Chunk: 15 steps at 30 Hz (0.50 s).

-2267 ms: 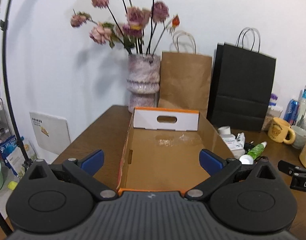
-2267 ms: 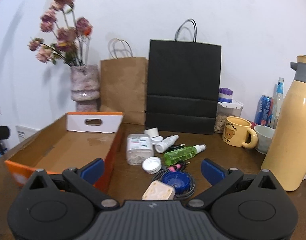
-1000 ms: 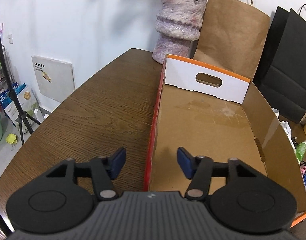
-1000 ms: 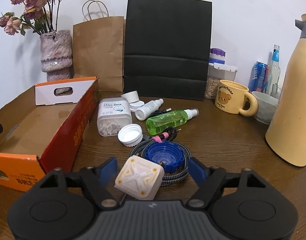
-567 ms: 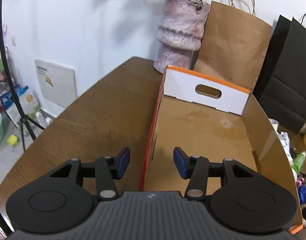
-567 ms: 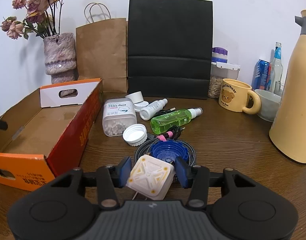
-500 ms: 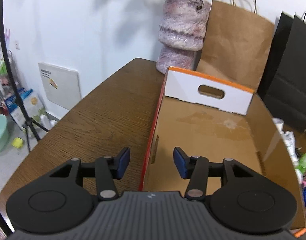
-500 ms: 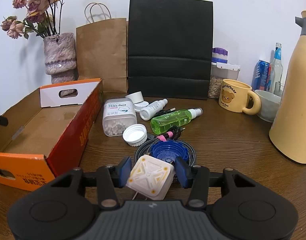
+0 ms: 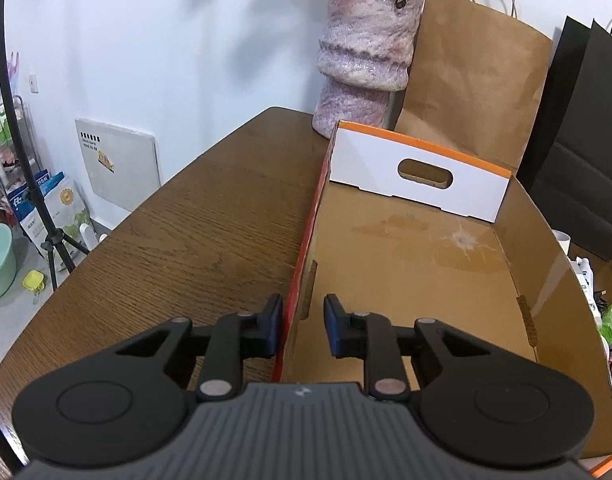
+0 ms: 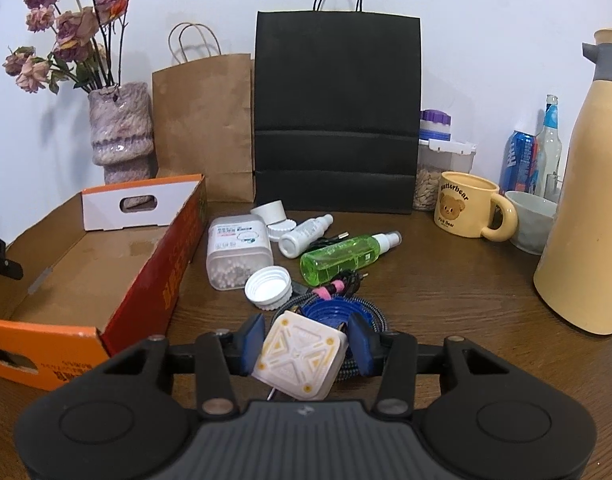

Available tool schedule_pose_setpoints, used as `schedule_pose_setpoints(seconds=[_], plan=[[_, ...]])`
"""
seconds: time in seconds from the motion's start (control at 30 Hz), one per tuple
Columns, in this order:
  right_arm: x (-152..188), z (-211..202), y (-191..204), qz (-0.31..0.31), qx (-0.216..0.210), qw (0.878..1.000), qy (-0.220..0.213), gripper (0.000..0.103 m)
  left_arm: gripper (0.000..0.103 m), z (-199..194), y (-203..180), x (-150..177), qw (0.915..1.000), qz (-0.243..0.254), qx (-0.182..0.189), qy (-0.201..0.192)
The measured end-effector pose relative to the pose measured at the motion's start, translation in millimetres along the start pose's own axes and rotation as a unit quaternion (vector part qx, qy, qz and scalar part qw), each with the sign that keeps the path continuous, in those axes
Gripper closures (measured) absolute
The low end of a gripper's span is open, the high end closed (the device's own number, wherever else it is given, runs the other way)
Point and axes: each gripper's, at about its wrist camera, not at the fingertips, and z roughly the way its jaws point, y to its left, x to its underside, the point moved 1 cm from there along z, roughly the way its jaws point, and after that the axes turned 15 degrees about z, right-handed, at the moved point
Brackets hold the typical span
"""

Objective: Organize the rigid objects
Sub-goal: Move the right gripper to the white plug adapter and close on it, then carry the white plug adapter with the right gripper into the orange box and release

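Note:
An open cardboard box [image 9: 405,264] with an orange rim and red side lies empty on the wooden table. My left gripper [image 9: 302,320] straddles its left wall [image 9: 306,240]; its jaws are closing, the outer pad is at the wall and the inner pad is still a gap away. In the right wrist view the box [image 10: 86,264] is on the left. My right gripper [image 10: 306,340] is shut on a white cube [image 10: 298,356] with a raised pattern, tilted between the pads. Just beyond lie a blue cap [image 10: 331,312], a braided cable [image 10: 377,320], a white cap [image 10: 268,282], a green spray bottle [image 10: 341,260], a small white bottle [image 10: 304,232] and a clear tub [image 10: 238,252].
A vase [image 9: 363,56], a brown paper bag [image 10: 204,128] and a black paper bag [image 10: 337,112] stand along the back wall. A yellow mug [image 10: 465,210], a bowl [image 10: 531,216] and a tall cream jug [image 10: 585,200] stand on the right. The table's rounded edge [image 9: 106,240] drops off at left.
My left jaws have narrowed around the box's left wall. My right jaws went from wide apart to closed on the white cube, which now sits tilted between the pads.

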Motion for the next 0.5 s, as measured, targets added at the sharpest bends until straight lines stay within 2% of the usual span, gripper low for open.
schedule_pose_setpoints(seconds=[0.27, 0.5], plan=[[-16, -7, 10, 0.002, -0.028, 0.999, -0.029, 0.058, 0.084, 3, -2, 1, 0.9998, 0.014, -0.010, 0.005], [-44, 1, 53, -0.013, -0.084, 0.995, -0.050, 0.058, 0.087, 2, -2, 2, 0.9997, 0.018, -0.018, 0.002]])
